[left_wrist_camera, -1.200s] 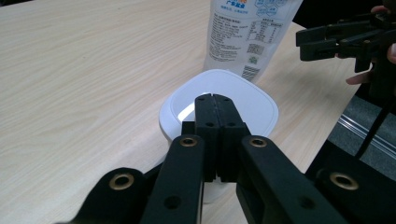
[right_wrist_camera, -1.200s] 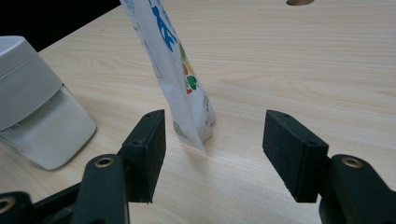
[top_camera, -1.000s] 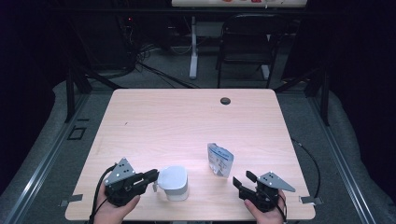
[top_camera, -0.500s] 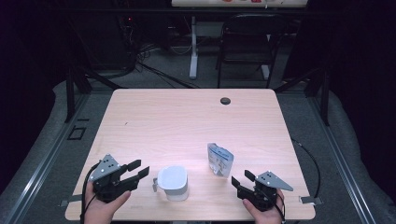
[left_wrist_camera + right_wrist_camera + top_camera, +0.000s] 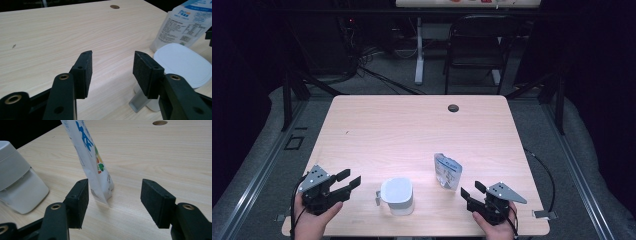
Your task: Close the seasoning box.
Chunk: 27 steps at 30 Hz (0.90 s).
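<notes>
The left claw [image 5: 349,182] stands wide, its jaws having just been opening, and nothing lies between them: in the left gripper view the pads [image 5: 83,72] frame bare bench [image 5: 412,135] only. It holds nothing and touches nothing. It sits well apart from the mug [image 5: 397,196], on the mug's handle side, with its jaws aimed toward the mug.

The right claw [image 5: 473,191] also stands wide and empty. In the right gripper view its pads [image 5: 80,200] bracket open bench, with the pouch [image 5: 87,162] beyond them and nearer the left pad, not touched. Seen from above, this claw lies on the side of the mug away from the handle, beyond the pouch and nearer the bench's front edge.

The mug is white and rests near the front edge of the bench, a flat white lid [image 5: 181,63] covering its top. Its long axis runs upright. Its handle [image 5: 378,198] sticks out toward the left claw; in the left gripper view that handle [image 5: 138,100] shows just below the right pad, clear of it.

The pouch [image 5: 447,171] stands upright just beyond the mug on its right, apart from it, leaning slightly. Its broad printed face is turned toward the person, its thin edge toward the right claw.

A round hole [image 5: 453,108] lies far behind the mug, near the back edge.
</notes>
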### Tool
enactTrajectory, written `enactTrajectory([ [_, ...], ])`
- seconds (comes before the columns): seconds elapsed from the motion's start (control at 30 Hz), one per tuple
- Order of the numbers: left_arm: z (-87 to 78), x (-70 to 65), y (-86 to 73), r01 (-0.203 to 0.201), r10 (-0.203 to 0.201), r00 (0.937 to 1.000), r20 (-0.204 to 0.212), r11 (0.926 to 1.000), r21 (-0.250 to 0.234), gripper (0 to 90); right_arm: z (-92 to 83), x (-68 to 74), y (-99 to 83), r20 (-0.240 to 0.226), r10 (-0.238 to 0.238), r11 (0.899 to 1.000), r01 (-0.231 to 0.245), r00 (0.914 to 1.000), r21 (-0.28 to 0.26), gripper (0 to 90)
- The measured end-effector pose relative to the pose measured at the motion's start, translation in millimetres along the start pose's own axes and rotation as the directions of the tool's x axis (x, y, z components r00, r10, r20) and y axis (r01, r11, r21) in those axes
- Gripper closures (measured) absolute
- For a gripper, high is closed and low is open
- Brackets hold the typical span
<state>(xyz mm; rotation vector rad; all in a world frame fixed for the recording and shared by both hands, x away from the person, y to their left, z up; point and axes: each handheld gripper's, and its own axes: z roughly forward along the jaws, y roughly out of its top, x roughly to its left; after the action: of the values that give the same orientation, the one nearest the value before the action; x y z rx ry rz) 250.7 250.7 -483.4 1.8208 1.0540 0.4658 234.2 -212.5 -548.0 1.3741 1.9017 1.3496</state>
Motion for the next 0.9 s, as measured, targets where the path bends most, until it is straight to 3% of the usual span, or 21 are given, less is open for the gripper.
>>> enactTrajectory([
  [0.23, 0.8, 15.9, -10.8, 0.039, -0.039, 0.9982, -0.046, 0.9991, 0.013, 47.7, -3.7, -6.9, 6.4, 0.039, 0.003, 1.0, -0.002, 0.9992, -0.004, 39.4],
  [0.4, 6.1, 22.7, -17.0, 0.059, -0.057, 0.9964, -0.062, 0.9977, 0.033, 46.9, -7.0, -14.5, 12.3, 0.05, 0.043, 0.999, -0.044, 0.9978, 0.007, 38.7],
  [0.57, 11.7, 26.8, -19.8, 0.059, -0.053, 0.9948, -0.086, 0.9959, 0.069, 46.8, -6.7, -20.1, 17.6, 0.056, 0.05, 0.998, -0.052, 0.9972, 0.038, 38.9],
  [0.63, 11.8, 27.0, -21.2, 0.037, -0.029, 0.9953, -0.092, 0.9956, 0.086, 46.8, -7.1, -22.6, 18.5, 0.055, 0.046, 0.998, -0.048, 0.9974, 0.044, 39.0],
  [0.77, 7.1, 26.3, -29.1, 0.021, -0.014, 0.9967, -0.08, 0.996, 0.086, 46.5, -9.3, -26.4, 15.2, 0.061, 0.03, 0.997, -0.034, 0.9977, 0.065, 39.4],
  [0.9, 0.8, 27.5, -41.9, 0.049, -0.044, 0.9974, -0.057, 0.9949, 0.088, 46.5, -14.0, -32.3, 9.5, 0.066, 0.032, 0.996, -0.037, 0.9973, 0.084, 39.2],
])
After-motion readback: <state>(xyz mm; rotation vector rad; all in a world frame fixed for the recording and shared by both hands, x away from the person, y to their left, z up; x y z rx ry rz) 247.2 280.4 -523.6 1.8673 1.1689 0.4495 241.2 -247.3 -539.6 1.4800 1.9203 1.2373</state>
